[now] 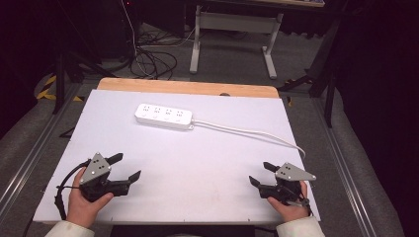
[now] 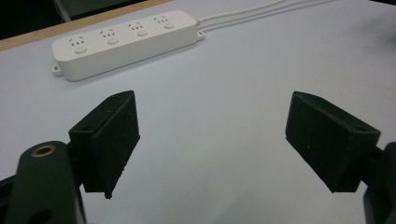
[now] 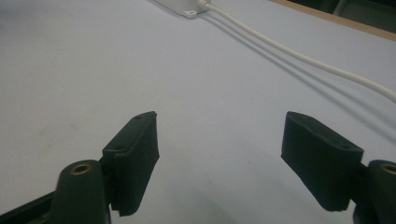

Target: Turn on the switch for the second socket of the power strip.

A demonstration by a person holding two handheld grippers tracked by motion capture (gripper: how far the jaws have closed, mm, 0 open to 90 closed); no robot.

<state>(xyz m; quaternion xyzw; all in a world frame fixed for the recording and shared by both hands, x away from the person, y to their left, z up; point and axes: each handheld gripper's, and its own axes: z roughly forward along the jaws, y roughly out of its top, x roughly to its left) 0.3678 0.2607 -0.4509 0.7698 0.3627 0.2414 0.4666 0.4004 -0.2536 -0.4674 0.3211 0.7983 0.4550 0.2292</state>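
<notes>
Your left gripper rests at the near left of the white table, jaws spread wide, nothing between them. Your right gripper sits at the near right, also released and empty. White four-outlet power strip lies flat toward the far edge, well apart from both. Its white cord trails right across the surface to the table's right edge.
</notes>
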